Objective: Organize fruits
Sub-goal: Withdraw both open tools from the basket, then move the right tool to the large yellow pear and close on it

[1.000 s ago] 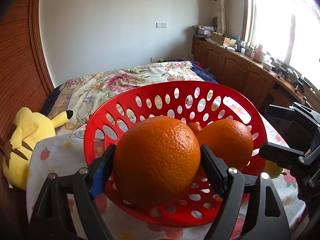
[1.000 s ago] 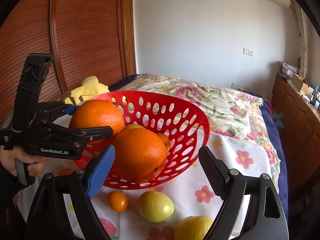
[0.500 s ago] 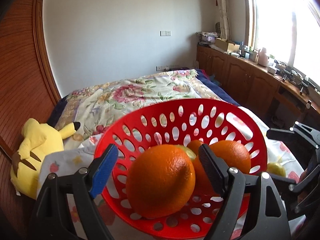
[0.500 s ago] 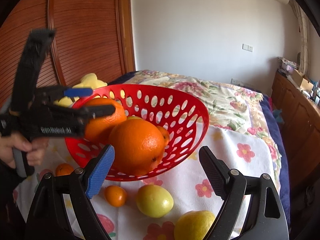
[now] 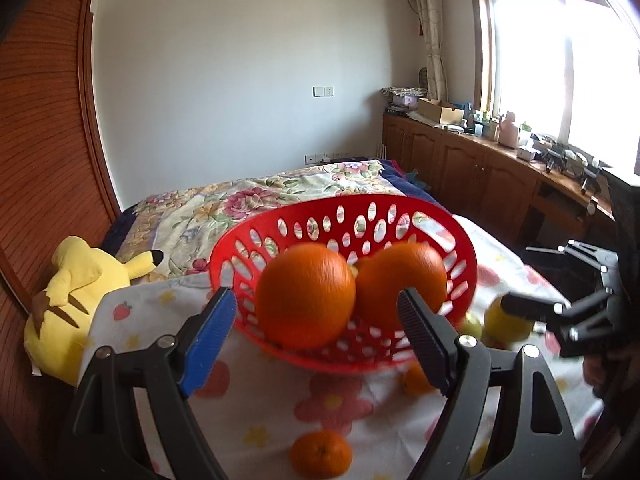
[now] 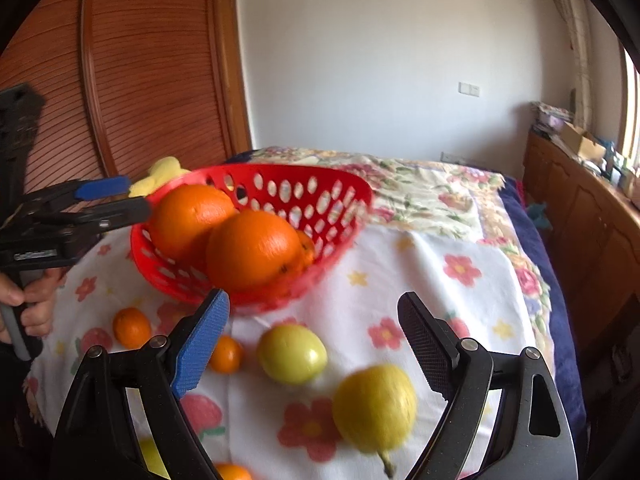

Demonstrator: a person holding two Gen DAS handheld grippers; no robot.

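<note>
The red basket [image 6: 256,196], perforated with oval holes, sat on a white flower-printed cloth [image 6: 420,280] spread over the bed, and held two big oranges [image 6: 252,250] side by side, with a smaller orange fruit tucked behind them. From the right wrist view, loose fruit lay at the basket's six o'clock: a pale yellow fruit [image 6: 291,354], a larger yellow one with a stem [image 6: 375,408] (blurred), and two small mandarins [image 6: 226,354]. A yellow plush toy [image 5: 76,292] lay at the basket's nine o'clock in the left wrist view.

The left gripper [image 5: 316,320] stood with jaws apart, nothing between them, just short of the basket's near rim. The right gripper [image 6: 312,328] also gaped empty above the loose fruit. White lettering on the left gripper's body was too blurred to read.
</note>
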